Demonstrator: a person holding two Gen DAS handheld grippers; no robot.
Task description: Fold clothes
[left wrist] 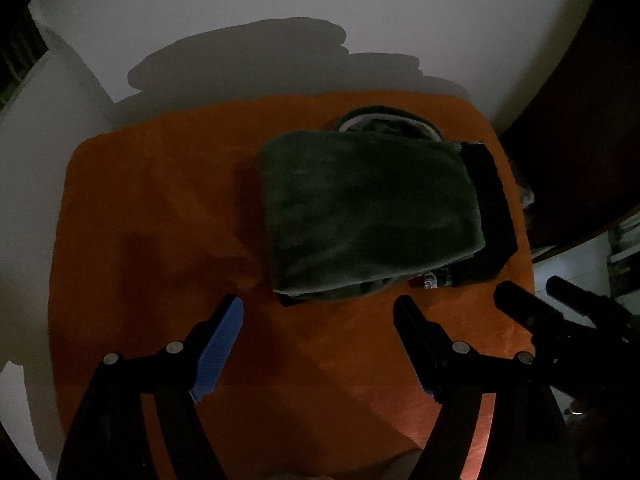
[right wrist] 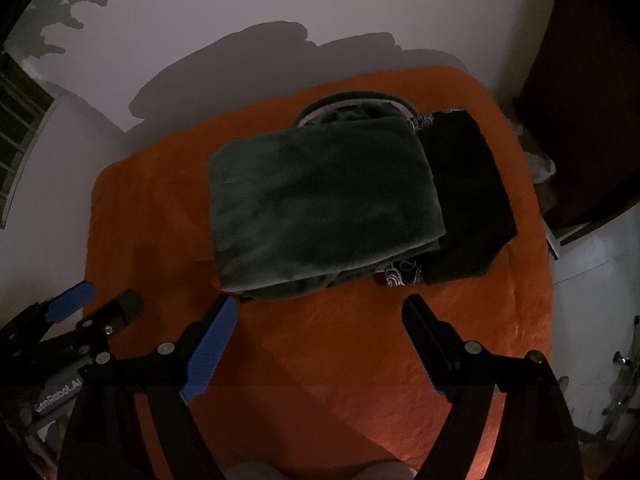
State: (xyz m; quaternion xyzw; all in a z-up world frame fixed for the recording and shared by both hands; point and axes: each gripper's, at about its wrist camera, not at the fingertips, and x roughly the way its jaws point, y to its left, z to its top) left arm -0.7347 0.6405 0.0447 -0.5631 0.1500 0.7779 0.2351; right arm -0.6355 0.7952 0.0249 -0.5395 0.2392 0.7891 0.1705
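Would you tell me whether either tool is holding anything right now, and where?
Nothing is held: the left tool and right tool are both open above the orange cloth.

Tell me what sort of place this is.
Probably a dim room in a home, set up for folding laundry. A folded dark green garment lies on an orange cloth over a table, a black garment partly beneath it, with a plain white wall close behind.
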